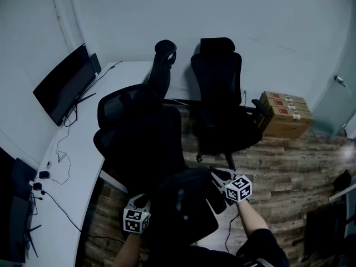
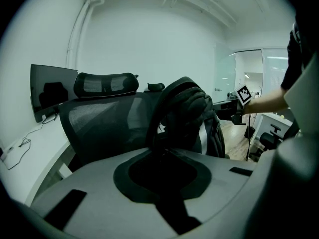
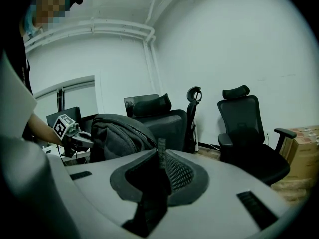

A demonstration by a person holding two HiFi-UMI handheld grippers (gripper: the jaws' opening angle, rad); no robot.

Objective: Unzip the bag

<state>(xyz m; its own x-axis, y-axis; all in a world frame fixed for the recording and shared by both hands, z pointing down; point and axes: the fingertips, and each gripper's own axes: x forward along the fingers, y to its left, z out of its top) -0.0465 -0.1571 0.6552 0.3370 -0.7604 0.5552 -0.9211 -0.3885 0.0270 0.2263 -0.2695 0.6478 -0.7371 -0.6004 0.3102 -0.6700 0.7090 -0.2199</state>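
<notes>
A black backpack (image 1: 186, 207) stands in front of me, held between both grippers. My left gripper (image 1: 144, 201) is at its left side; in the left gripper view its jaws (image 2: 160, 152) are shut on a black strap loop (image 2: 157, 118) that arches over the bag's top (image 2: 192, 108). At the bag's right side is my right gripper (image 1: 218, 178). Its jaws (image 3: 159, 158) are shut on a narrow grey webbing tab (image 3: 160, 151) that sticks up between them, next to a mesh panel (image 3: 178, 172). The zipper line itself is too dark to make out.
Two black office chairs (image 1: 139, 127) (image 1: 219, 93) stand just beyond the bag. A white desk (image 1: 72, 166) with a monitor (image 1: 61, 85) and cables curves along the left. Cardboard boxes (image 1: 285, 113) sit at the right wall on the wood floor (image 1: 295, 166).
</notes>
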